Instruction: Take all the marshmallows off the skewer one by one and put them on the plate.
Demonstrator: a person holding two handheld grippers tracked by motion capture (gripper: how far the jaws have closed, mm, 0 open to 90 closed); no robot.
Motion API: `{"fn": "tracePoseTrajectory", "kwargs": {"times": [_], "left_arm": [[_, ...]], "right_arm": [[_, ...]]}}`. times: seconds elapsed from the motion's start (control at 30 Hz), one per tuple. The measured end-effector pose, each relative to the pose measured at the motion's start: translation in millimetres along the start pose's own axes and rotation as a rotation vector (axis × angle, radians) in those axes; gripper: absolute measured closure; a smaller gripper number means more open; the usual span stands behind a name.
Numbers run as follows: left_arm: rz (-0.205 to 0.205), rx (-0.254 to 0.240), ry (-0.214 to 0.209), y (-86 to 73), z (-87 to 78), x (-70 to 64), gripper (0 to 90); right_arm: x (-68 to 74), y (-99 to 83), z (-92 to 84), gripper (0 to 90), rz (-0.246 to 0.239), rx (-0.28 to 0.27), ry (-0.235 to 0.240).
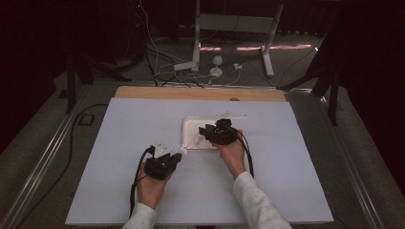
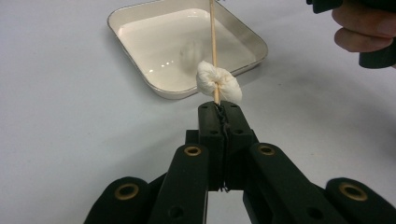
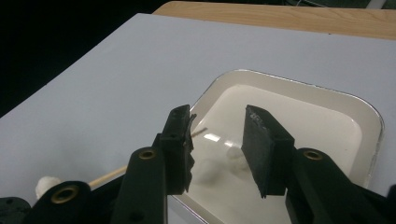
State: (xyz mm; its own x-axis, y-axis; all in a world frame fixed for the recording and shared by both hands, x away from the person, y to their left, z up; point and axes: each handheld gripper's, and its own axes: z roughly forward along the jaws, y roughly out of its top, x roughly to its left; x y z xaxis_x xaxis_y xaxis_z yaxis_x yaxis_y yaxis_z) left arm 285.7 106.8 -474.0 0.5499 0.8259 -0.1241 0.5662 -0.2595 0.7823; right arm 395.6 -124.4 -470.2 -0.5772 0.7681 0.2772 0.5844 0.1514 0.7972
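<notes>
A thin wooden skewer (image 2: 213,46) is threaded through a white, soft-looking lump (image 2: 218,81). My left gripper (image 2: 219,106) is shut on the skewer's lower end, with the lump just above its jaws. The skewer (image 1: 192,142) slants from the left gripper (image 1: 179,155) up over the near left corner of a shallow white square tray (image 1: 191,123). My right gripper (image 3: 217,123) hangs open over the tray (image 3: 369,116) with nothing between its jaws. The skewer (image 3: 109,176) and lump (image 3: 46,184) lie to its lower left. Pale blurs show on the tray's glossy floor; I cannot tell what they are.
The tray sits mid-table on a pale grey-blue board (image 1: 143,124). A wooden strip (image 1: 200,93) runs along the far edge. A thin white stick-like item (image 1: 229,115) lies just beyond the tray. Cables and white stand legs (image 1: 267,57) are on the floor behind.
</notes>
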Motion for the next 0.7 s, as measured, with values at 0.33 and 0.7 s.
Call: {"fn": "tracePoseTrajectory", "kwargs": {"times": [0.33, 0.7], "left_arm": [[-0.017, -0.011, 0.004, -0.4, -1.6, 2.7, 89.9], [-0.025, -0.022, 0.003, 0.0, -3.1, 3.8, 89.8]], "right_arm": [[11.4, -1.8, -5.9, 56.1, -0.043, 0.008, 0.049], [25.7, -4.9, -11.4, 51.8, -0.078, 0.010, 0.094]]}}
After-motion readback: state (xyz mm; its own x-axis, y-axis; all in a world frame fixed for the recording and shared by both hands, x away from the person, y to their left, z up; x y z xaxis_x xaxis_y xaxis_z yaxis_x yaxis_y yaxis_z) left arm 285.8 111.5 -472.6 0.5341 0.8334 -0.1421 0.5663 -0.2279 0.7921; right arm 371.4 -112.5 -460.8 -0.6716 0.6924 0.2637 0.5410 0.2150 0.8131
